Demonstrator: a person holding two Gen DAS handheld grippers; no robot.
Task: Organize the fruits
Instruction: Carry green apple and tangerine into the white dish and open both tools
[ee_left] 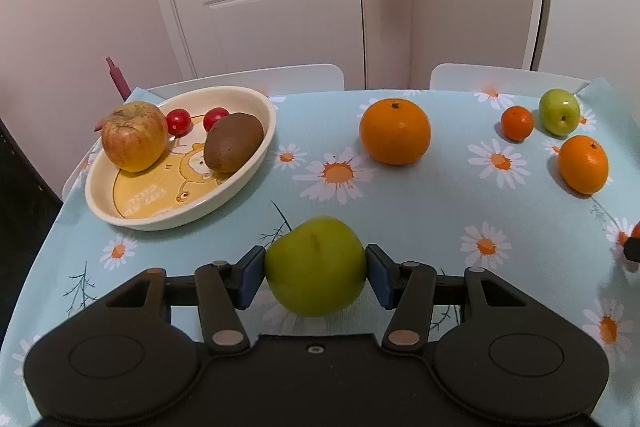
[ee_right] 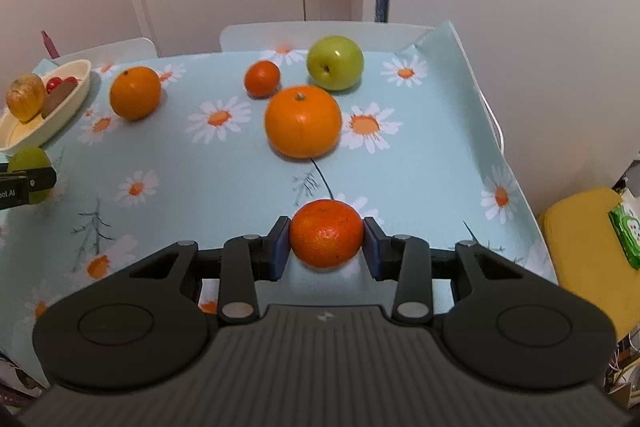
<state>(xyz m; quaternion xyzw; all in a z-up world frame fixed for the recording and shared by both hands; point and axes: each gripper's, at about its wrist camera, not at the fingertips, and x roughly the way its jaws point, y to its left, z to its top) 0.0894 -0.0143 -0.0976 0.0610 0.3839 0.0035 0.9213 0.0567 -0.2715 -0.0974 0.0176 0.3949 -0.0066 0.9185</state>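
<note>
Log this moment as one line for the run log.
left gripper: shut on green apple | right gripper: shut on mandarin | dish: red-yellow apple, kiwi, cherry tomatoes

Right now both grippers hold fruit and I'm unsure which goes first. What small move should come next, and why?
Probably carry the left gripper with its green apple up and left toward the dish. The dish sits close on that side, with bare room in its near part, while the right gripper and its tangerine are across the table.
</note>
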